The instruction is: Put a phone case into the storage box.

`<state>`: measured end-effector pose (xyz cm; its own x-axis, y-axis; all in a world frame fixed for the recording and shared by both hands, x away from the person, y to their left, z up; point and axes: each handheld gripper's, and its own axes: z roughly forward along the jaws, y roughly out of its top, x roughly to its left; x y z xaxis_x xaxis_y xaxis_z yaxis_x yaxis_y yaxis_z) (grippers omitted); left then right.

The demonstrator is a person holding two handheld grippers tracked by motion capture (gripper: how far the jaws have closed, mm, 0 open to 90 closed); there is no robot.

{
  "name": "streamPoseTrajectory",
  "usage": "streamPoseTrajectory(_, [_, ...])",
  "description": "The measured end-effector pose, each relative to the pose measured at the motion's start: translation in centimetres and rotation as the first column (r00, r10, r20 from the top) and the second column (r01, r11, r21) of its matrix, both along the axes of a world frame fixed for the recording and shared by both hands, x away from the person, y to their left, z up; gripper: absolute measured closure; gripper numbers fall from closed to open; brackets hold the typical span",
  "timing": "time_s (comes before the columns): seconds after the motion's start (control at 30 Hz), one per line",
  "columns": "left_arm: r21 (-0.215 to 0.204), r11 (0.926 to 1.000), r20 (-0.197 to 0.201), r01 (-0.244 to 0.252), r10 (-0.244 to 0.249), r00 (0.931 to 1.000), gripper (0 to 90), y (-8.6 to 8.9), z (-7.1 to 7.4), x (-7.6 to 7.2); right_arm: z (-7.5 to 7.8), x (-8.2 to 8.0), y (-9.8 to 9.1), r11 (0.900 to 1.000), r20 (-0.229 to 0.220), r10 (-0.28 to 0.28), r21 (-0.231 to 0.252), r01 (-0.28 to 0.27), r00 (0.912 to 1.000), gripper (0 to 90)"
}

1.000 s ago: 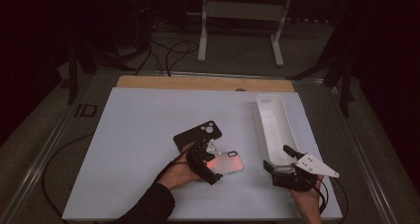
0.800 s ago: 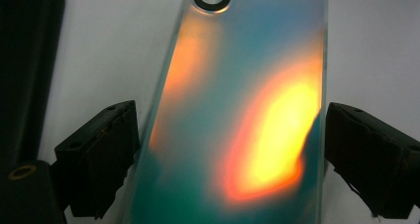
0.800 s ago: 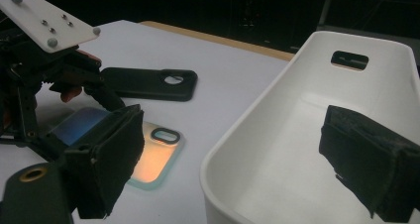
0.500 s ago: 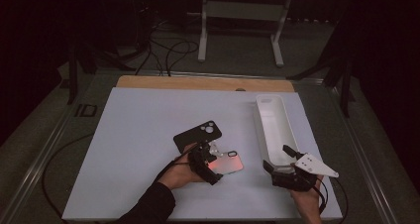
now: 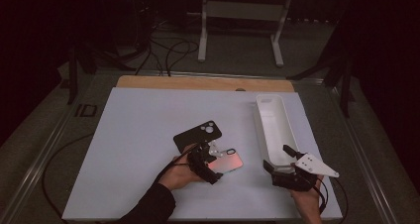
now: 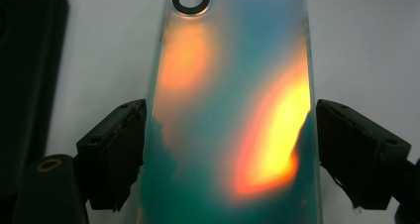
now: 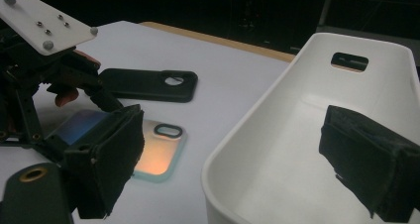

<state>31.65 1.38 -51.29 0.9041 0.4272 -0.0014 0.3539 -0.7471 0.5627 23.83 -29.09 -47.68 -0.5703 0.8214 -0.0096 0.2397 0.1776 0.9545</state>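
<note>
Glossy iridescent phone case (image 6: 233, 110) shimmering orange and teal, smooth plastic; the black case (image 5: 197, 133) looks matt; white tray (image 7: 307, 135) smooth plastic; table sheet (image 5: 148, 125) matt, wooden edge (image 5: 198, 83).

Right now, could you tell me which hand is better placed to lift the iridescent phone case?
Left: its gripper already straddles the case, jaws closing. The right gripper sits at the tray.

A dim room surrounds the pale tabletop (image 5: 148, 125), whose far edge is wood (image 5: 198, 83). Beyond it, black cables (image 5: 168, 50) trail across grey floor (image 5: 237, 70) beside a white metal stand (image 5: 242, 11).
</note>
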Motion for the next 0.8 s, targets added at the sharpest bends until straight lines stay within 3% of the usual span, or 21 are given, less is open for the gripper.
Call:
streamPoseTrajectory(0.33, [-0.059, 0.9966, 0.052, -0.058, 0.061, 0.9968, 17.0, 1.0, 1.6, -0.2, 0.1, 0.1, 0.1, 1.0, -0.009, -0.004, -0.002, 0.004, 1.0, 10.1])
streamPoseTrajectory(0.5, [-0.106, 0.9907, 0.078, -0.086, 0.094, 0.9925, 17.0, 1.7, 2.5, -0.4, 0.2, 0.2, 0.2, 1.0, -0.015, 0.004, 0.009, -0.003, 0.9999, 10.1])
streamPoseTrajectory(0.8, [-0.153, 0.9817, 0.119, -0.113, 0.132, 0.9841, 17.0, 2.9, 4.3, -0.7, 0.8, 0.5, 0.6, 0.9994, -0.038, 0.033, 0.013, -0.032, 0.9987, 10.0])
